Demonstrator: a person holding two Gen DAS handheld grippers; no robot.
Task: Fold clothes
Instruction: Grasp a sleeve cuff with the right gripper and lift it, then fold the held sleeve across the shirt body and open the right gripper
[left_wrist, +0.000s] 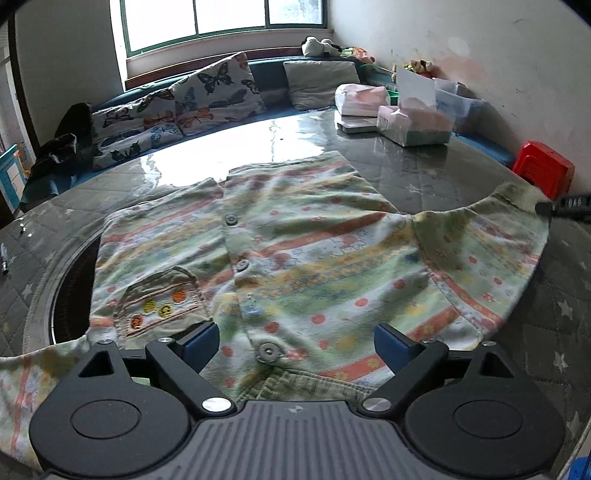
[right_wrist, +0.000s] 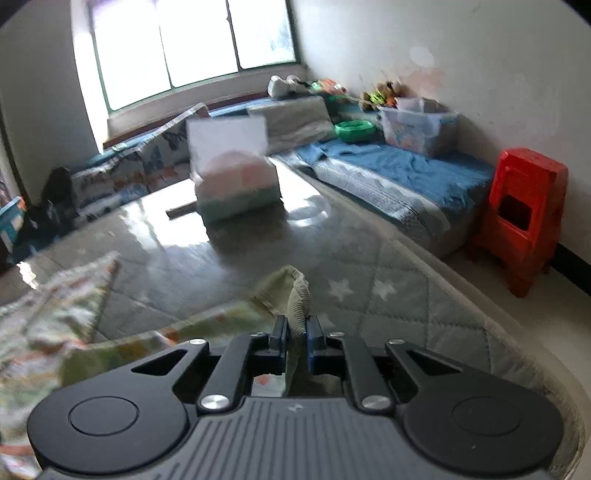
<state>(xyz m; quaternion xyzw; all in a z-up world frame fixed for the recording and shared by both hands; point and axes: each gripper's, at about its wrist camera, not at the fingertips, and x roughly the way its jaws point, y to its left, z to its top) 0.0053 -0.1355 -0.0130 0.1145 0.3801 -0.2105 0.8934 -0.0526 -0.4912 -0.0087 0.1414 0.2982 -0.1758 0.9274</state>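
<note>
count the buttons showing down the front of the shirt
3 on the shirt: top button, middle button, and bottom button between the open left gripper's fingers. More may be hidden in folds or under the gripper.

Table (left_wrist: 424, 177): round, glossy, covered by a quilted star-print mat.
Tissue packs (left_wrist: 413, 123): on the table's far side, in clear wrap.
Butterfly cushions (left_wrist: 177, 103): leaning along the bench under the window (left_wrist: 221, 18).
Grey cushion (left_wrist: 319, 83): beside them.
Red stool (right_wrist: 524, 218): on the floor by the wall.
Green bowl (right_wrist: 354, 129): on the blue bedding.
Clear storage bin (right_wrist: 413, 127): near the bowl.
</note>
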